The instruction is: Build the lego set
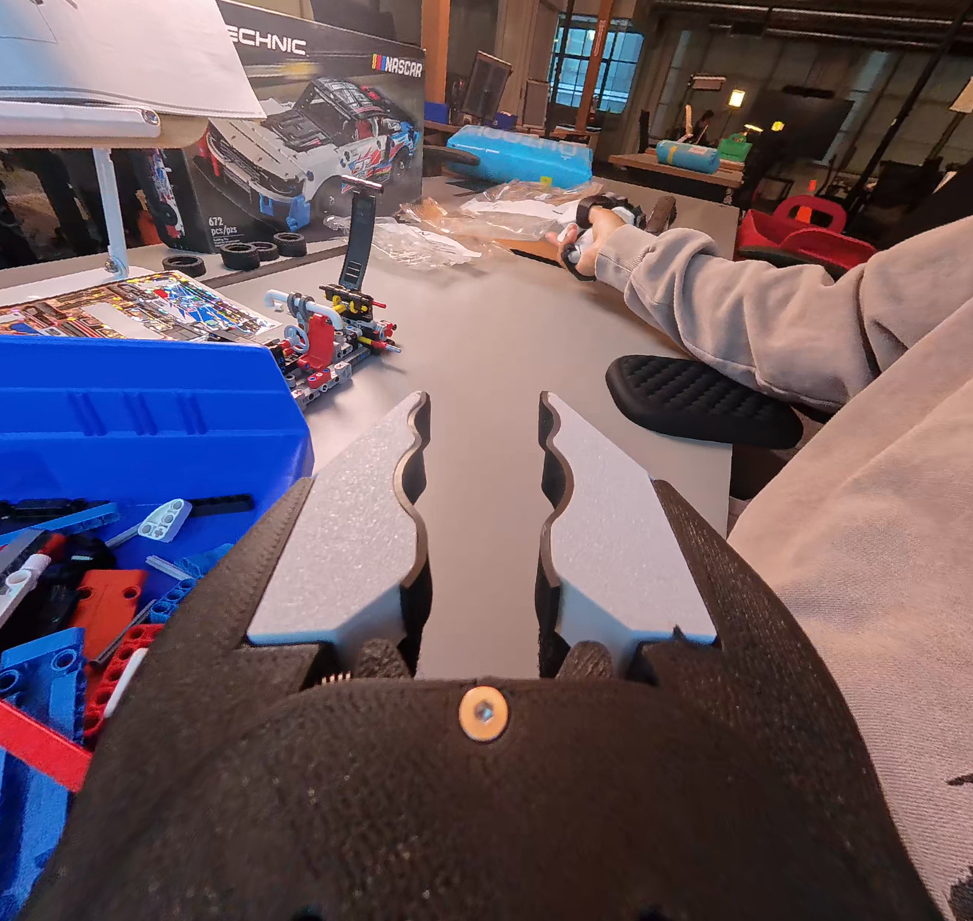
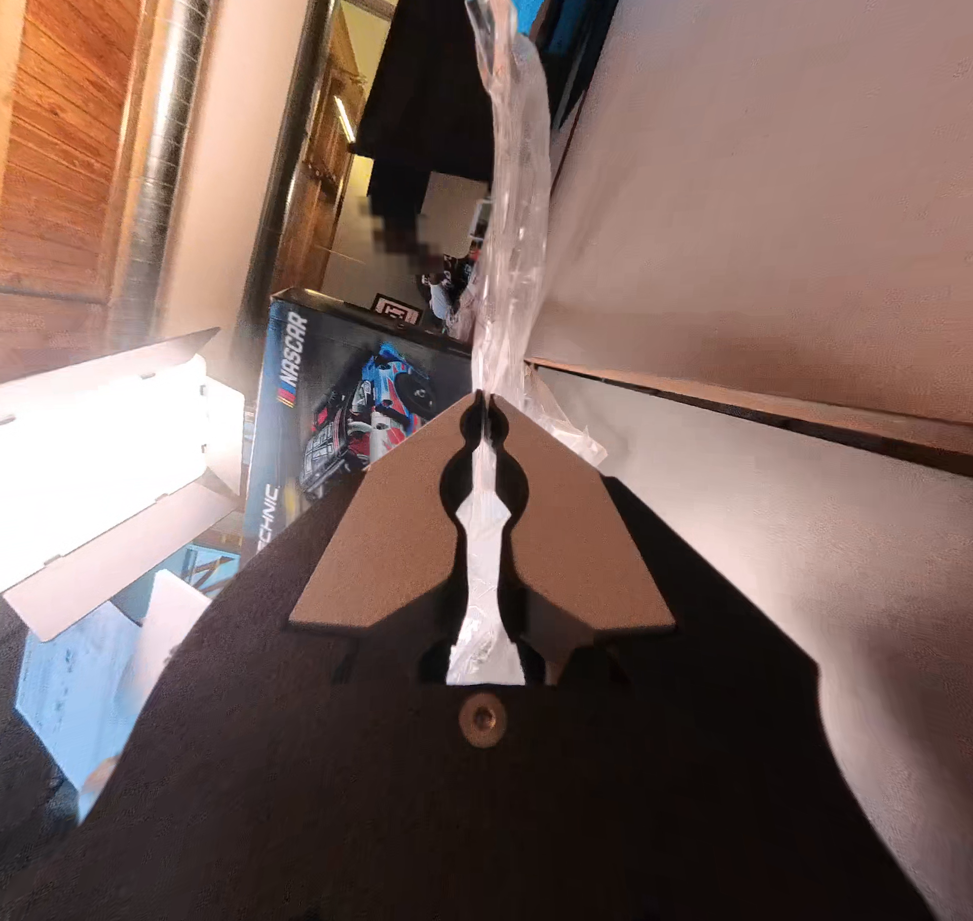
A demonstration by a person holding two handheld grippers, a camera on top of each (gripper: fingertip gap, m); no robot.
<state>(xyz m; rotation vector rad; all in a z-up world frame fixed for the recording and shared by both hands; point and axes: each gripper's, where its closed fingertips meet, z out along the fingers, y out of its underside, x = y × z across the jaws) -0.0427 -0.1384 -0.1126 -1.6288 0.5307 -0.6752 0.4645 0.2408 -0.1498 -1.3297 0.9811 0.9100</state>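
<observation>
Our right hand-held gripper point(image 2: 482, 395) pinches a limp, slippery plastic bag point(image 2: 513, 243) by its edge; our left hand-held gripper point(image 1: 482, 406) gapes empty, chassis point(image 1: 337, 338) at eleven o'clock.

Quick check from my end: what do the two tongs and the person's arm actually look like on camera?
Both tongs, left and right, match: black textured bodies with a brass-coloured screw at the centre, and two flat pale-grey fingers with wavy, black-edged inner faces. The right pair looks browner in its warm light. The arm wears a light beige fleece sleeve; no cables show.
</observation>
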